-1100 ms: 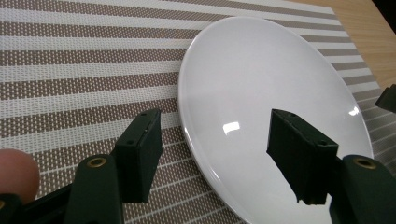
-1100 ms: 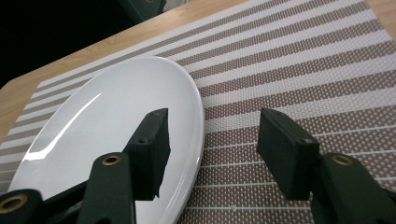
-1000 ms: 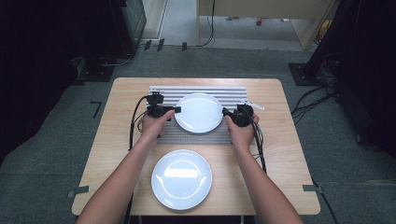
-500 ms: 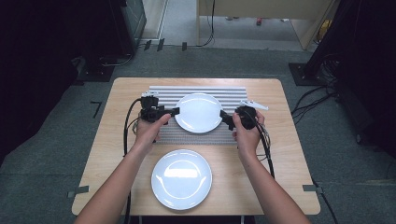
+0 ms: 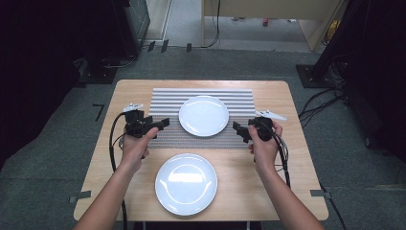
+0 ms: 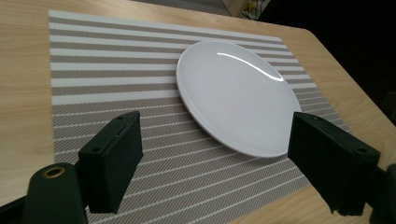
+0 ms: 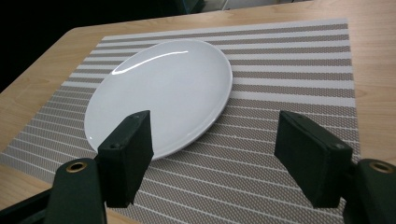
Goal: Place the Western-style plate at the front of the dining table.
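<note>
Both forearms come in from 6 o'clock in the high view, angled slightly outward, wrists pretty straight, hands wrapped round the handles. Left black two-jaw gripper (image 5: 160,123) sits at 9 o'clock of the round white plate on the mat (image 5: 204,115), jaws pointing in twd it. Right black two-jaw gripper (image 5: 239,130) is at roughly 4 o'clock of that plate, also pointing inward. Both have jaws spread wide w/ nothing between them, neither touching the plate; the left gripper view and right gripper view show mat and plate rim through the gap.

The plate lies flat on the grey-and-white striped woven placemat (image 5: 165,98), a bit right of the mat's centre, well inside its edges. In the left gripper view the plate (image 6: 238,95) rim is near the right-hand jaw; in the right gripper view the plate (image 7: 163,88) rim runs behind the left-hand jaw.

Second round white plate (image 5: 186,183) sits at 6 o'clock on the light wooden table (image 5: 297,158), near the front edge, between the two forearms, apart from the mat.

Room-wise: bare mat strips at 9 and 3 o'clock of the mat plate, bare wood on both table sides and along the far edge. Cables trail back along each arm.
</note>
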`<state>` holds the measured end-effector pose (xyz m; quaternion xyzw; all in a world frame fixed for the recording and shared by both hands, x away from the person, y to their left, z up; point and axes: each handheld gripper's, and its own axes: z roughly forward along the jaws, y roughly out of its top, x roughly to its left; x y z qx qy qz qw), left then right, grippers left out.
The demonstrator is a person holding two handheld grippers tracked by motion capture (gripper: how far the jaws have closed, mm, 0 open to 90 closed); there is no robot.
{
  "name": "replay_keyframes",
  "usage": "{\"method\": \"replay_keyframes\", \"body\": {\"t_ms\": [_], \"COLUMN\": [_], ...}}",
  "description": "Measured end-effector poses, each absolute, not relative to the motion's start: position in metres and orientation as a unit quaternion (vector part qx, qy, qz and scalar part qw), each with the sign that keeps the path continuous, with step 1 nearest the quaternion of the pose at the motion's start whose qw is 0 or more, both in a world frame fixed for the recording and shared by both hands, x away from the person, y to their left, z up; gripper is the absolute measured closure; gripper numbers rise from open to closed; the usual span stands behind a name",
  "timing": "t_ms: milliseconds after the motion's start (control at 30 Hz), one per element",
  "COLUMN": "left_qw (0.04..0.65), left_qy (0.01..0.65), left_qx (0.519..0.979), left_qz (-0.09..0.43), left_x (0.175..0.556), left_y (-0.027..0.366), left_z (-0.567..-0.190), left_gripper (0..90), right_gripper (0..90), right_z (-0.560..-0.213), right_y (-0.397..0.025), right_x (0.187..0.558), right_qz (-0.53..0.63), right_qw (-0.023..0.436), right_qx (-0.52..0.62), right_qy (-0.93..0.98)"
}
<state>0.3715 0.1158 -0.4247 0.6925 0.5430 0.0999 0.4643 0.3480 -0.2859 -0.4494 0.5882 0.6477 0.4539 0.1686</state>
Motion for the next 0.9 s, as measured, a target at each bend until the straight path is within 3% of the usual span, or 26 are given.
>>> {"method": "replay_keyframes", "body": {"t_ms": [367,900], "left_qw": [0.452,0.413], "left_qy": [0.549,0.547], "left_qx": [0.694,0.712], "left_qz": [0.112,0.151], "left_x": [0.333,0.263], "left_y": [0.150,0.194], "left_z": [-0.436,-0.463], "left_gripper": [16.3,14.8], "right_gripper": [26.9,26.0], "right_z": [-0.457,-0.500], "right_y": [-0.308,-0.344], "right_x": [0.314,0.242], "right_qz": [0.455,0.436], "right_qw": [0.171,0.174], "right_qx": [0.586,0.601], "right_qy": [0.649,0.647]}}
